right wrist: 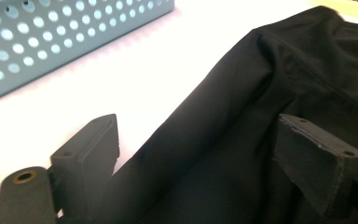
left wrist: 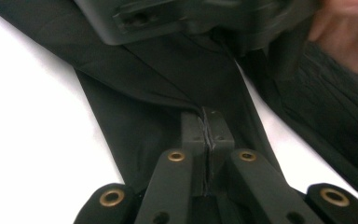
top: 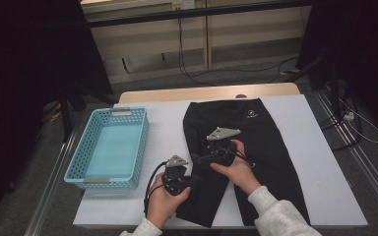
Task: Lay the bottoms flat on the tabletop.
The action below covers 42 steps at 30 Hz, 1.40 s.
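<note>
Black trousers [top: 263,130] lie flat on the white-covered table [top: 320,162], waistband at the far side, legs toward me. My left gripper [top: 196,180] is at the left leg; in the left gripper view its jaws [left wrist: 207,125] are pressed together with a fold of the black cloth [left wrist: 135,93] pinched between them. Just beyond it, my right gripper [top: 203,158] is held low over the same leg. The right gripper view shows it [right wrist: 200,130] open, the leg's outer edge [right wrist: 223,107] lying between the pads, which do not press on it.
A light blue perforated basket [top: 141,142] stands left of the trousers, with nothing in it; its wall [right wrist: 51,37] is close to the right gripper. White table surface lies on both sides of the trousers. Cables run across the floor behind the table.
</note>
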Available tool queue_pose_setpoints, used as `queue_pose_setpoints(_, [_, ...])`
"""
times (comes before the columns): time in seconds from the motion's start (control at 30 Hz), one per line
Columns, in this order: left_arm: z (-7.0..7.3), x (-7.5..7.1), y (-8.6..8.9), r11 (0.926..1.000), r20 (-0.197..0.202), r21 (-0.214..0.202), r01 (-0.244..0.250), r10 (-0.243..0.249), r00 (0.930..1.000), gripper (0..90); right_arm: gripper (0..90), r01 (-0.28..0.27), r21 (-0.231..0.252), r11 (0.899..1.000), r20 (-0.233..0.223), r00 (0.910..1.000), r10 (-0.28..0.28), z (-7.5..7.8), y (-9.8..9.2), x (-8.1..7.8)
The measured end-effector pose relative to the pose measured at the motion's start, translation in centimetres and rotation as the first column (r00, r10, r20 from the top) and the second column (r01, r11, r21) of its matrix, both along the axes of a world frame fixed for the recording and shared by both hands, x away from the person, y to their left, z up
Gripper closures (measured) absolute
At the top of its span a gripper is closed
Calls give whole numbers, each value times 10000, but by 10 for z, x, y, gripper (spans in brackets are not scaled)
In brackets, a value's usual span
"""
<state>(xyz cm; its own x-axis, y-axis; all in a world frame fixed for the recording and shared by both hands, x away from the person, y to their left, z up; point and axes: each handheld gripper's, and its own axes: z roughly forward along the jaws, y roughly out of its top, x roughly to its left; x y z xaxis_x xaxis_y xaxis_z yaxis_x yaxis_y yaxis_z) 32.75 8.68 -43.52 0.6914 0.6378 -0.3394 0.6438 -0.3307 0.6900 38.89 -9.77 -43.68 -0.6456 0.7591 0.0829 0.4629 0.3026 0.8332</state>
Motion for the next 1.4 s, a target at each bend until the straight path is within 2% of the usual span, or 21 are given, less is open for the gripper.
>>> queue_pose_setpoints(0.03, [0,0,0,10000,0,0,0,0,10000,892,178,103,-94,9999,60,9999,-102,-3,1,2])
queue_pose_setpoints(0.1, [0,0,0,10000,-2,14,42,-42,10000,892,206,275,283,9992,-526,9983,-260,-10,3,9])
queue_pose_setpoints(0.3, [2,0,2,9999,54,-141,51,-50,10000,892,334,218,-301,9993,-806,9964,-242,-19,19,21])
queue_pose_setpoints(0.33, [3,0,2,9999,97,-169,30,-28,9999,892,363,394,-676,9969,-788,9959,-447,-22,24,27])
queue_pose_setpoints(0.37, [3,0,3,9998,89,-177,21,-19,10000,892,443,418,-668,9969,-910,9947,-478,-23,25,29])
queue_pose_setpoints(0.4, [4,0,4,9998,111,-209,-20,22,9999,892,443,418,-668,9969,-910,9947,-478,-23,25,29])
queue_pose_setpoints(0.43, [4,1,5,9997,154,-231,-18,22,9999,892,578,264,-794,9965,-997,9944,-343,-24,25,32])
queue_pose_setpoints(0.47, [3,1,5,9997,156,-238,-47,51,9999,892,779,222,-1091,9938,-866,9957,-317,-25,24,34])
queue_pose_setpoints(0.5, [3,1,6,9997,136,-205,-91,94,9999,892,779,222,-1091,9938,-866,9957,-317,-25,24,34])
queue_pose_setpoints(0.53, [2,2,7,9997,194,-217,-134,138,9997,892,881,402,-622,9973,-1018,9937,-464,-22,17,36])
queue_pose_setpoints(0.73, [4,6,9,9989,205,-405,-257,265,9994,893,885,900,-225,9957,-925,9915,-917,-5,-5,31])
queue_pose_setpoints(0.83, [6,9,5,9974,155,-678,-229,240,9996,893,886,1119,-9,9937,-722,9911,-1117,13,-32,18])
queue_pose_setpoints(0.97, [6,10,-2,9974,123,-721,34,-25,9999,893,887,1147,-404,9926,-716,9905,-1174,19,-51,2])
queue_pose_setpoints(1.0, [5,10,-6,9973,71,-710,164,-159,9998,893,883,1249,-870,9883,-855,9875,-1324,14,-61,-8])
queue_pose_setpoints(1.07, [1,10,-9,9977,-24,-625,246,-248,9997,893,837,1121,-1213,9863,-1162,9852,-1262,4,-68,-13])
queue_pose_setpoints(1.13, [0,11,-10,9979,-79,-607,228,-233,9997,892,720,1105,-1613,9807,-1080,9858,-1288,-3,-68,-14])
queue_pose_setpoints(1.17, [-1,11,-11,9982,-119,-547,261,-268,9996,892,643,1218,-1558,9802,-1008,9852,-1385,-4,-66,-12])
queue_pose_setpoints(1.23, [-1,11,-12,9983,-161,-508,272,-281,9995,892,588,1273,-1431,9815,-716,9878,-1386,-3,-64,-10])
queue_pose_setpoints(1.27, [-1,11,-12,9983,-132,-519,282,-290,9995,892,539,1087,-1315,9853,-171,9936,-1119,1,-57,-4])
queue_pose_setpoints(1.3, [0,11,-13,9983,-117,-508,282,-288,9995,892,502,998,-1300,9865,-2,9949,-1007,3,-53,0])
queue_pose_setpoints(1.4, [1,11,-11,9982,-128,-522,288,-295,9995,892,492,833,-1087,9906,294,9963,-806,6,-43,10])
